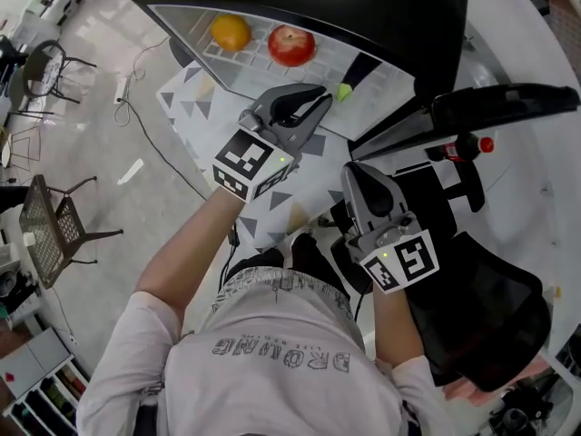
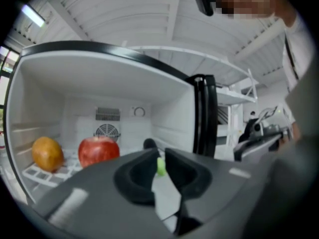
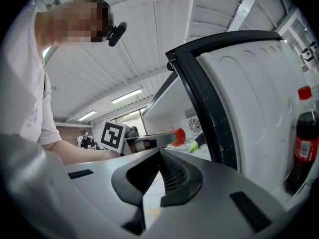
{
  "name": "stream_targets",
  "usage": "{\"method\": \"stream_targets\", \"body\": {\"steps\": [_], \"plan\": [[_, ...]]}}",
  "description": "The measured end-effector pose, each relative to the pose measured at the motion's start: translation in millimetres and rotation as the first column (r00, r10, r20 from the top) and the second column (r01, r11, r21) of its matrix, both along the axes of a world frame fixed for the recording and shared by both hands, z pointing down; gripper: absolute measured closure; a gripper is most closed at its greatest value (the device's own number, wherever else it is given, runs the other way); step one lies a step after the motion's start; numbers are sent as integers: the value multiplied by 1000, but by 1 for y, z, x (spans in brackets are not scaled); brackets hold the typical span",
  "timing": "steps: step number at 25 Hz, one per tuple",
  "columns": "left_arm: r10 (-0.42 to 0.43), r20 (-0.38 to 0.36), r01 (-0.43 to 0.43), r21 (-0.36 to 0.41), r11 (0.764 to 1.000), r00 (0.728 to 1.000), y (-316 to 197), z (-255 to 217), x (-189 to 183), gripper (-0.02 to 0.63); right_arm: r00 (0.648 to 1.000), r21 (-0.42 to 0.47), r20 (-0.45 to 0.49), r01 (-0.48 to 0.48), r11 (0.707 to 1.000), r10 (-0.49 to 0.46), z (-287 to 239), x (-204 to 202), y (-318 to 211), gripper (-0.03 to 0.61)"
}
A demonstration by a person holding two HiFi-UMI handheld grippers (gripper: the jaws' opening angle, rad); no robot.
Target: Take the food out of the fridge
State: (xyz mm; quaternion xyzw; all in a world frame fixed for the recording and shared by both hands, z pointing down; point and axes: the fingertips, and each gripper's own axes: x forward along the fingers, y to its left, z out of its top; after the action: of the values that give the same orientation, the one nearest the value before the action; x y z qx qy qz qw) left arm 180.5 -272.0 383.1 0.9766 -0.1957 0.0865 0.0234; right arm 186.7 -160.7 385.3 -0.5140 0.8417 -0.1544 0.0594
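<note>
The fridge stands open. On its white wire shelf [image 1: 238, 63] lie an orange [image 1: 231, 32], a red apple [image 1: 291, 44], a small green item [image 1: 345, 90] and a dark item [image 1: 361, 69]. My left gripper [image 1: 317, 100] is held just in front of the shelf, its jaws a narrow gap apart with nothing between them. In the left gripper view [image 2: 160, 154] the apple [image 2: 98, 151] and orange [image 2: 47, 153] sit to the left, and the green item [image 2: 160, 166] shows through the gap. My right gripper [image 1: 356, 173] hangs lower, beside the door, jaws together and empty [image 3: 159, 152].
The fridge door [image 1: 504, 103] swings out to the right, with a cola bottle [image 1: 463, 145] in its door shelf [image 3: 303, 148]. A black office chair [image 1: 481, 307] is at lower right. The fridge rests on a triangle-patterned surface [image 1: 195, 107]. A mesh chair [image 1: 54, 225] stands on the floor left.
</note>
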Motion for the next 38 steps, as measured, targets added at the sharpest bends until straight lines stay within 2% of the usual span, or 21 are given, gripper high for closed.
{"method": "stream_targets", "body": {"steps": [11,19,29,38], "plan": [[5,113,-4,-8,1000,994,-17,21,34,445,1000,-8,9,-7,1000,7,7,8,2,581],[-18,182,15,17,1000,983,-23,27,51,404,1000,-11,9,-11,1000,11,10,8,5,581],[-63,312,55,35,998,948,-24,42,53,409,999,-18,12,-38,999,38,14,12,9,581],[-113,324,104,45,994,939,-28,50,53,477,998,-23,14,-67,997,67,18,21,14,581]]}}
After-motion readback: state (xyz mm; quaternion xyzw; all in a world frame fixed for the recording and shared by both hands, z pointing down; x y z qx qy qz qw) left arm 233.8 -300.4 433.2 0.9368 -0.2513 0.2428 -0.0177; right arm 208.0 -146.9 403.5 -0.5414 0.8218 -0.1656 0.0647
